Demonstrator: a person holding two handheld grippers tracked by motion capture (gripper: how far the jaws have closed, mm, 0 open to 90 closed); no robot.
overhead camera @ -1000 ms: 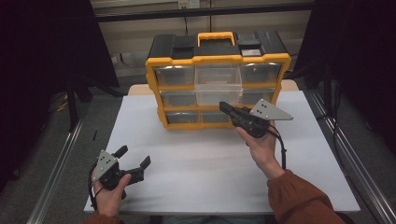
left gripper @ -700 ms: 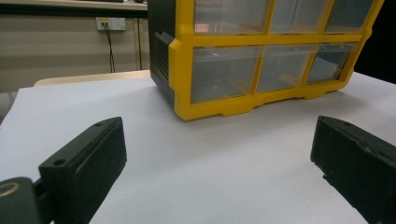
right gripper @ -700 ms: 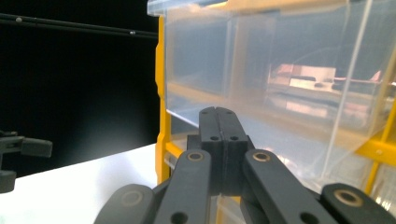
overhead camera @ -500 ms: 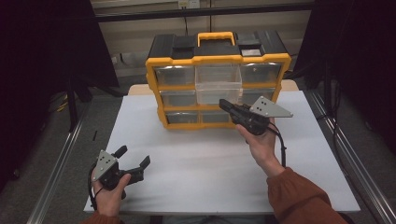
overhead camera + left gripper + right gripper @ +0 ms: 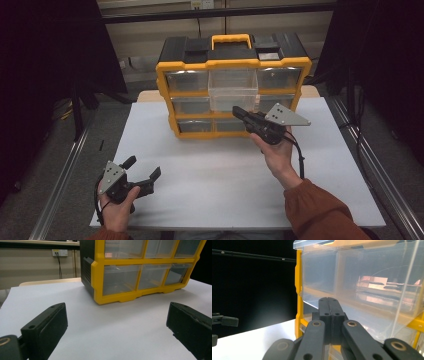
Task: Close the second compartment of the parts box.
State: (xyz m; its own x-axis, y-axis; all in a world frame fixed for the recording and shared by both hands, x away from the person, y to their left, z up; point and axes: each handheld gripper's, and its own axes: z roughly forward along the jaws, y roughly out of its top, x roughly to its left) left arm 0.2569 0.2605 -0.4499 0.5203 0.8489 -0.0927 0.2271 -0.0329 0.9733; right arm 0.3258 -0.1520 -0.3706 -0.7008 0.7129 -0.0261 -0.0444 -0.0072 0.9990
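A yellow and black organizer (image 5: 232, 64) with clear drawers stands at the back of the white table (image 5: 240, 190). Its top middle drawer (image 5: 232, 90) is pulled out toward me. My right gripper (image 5: 236, 110) is shut with nothing in it, its tip just below and in front of that drawer. In the right gripper view the closed jaws (image 5: 329, 301) point at the drawer's clear front (image 5: 367, 285) from underneath. My left gripper (image 5: 144, 166) rests open near the table's front left corner. The left gripper view shows its jaws (image 5: 117, 312) wide apart, aimed at the organizer (image 5: 98, 277) well ahead.
A yellow carry handle (image 5: 231, 39) tops the organizer. Metal rails (image 5: 65, 175) run along both sides of the table. Bare white tabletop lies between the two grippers. Dark curtains hang at left and right.
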